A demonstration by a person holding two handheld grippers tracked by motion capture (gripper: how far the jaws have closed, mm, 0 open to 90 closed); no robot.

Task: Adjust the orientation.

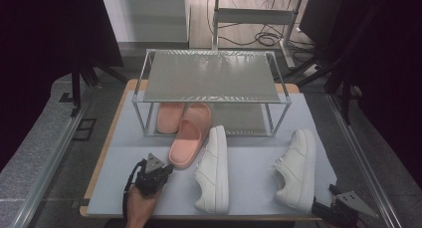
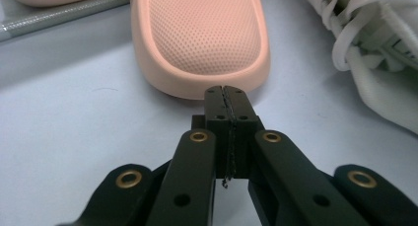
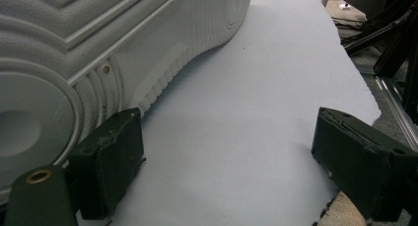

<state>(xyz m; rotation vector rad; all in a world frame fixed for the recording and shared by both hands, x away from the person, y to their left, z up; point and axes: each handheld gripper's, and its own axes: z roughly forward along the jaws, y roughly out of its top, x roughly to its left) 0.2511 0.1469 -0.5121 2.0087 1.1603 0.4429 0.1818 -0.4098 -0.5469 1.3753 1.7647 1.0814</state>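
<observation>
Right now your left gripper has its jaws shut tight with nothing between them. Its tip sits just at the near end of the pink slipper, which lies on the table in front of the rack. A second slipper lies under the rack. Just right of the pink slipper is a white shoe. Your right gripper holds its jaws wide open, with one jaw beside the other shoe.

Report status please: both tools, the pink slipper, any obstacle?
Left tool shut, empty, at pink slipper heel. Right tool open beside right sneaker. Left sneaker close alongside slipper.
</observation>
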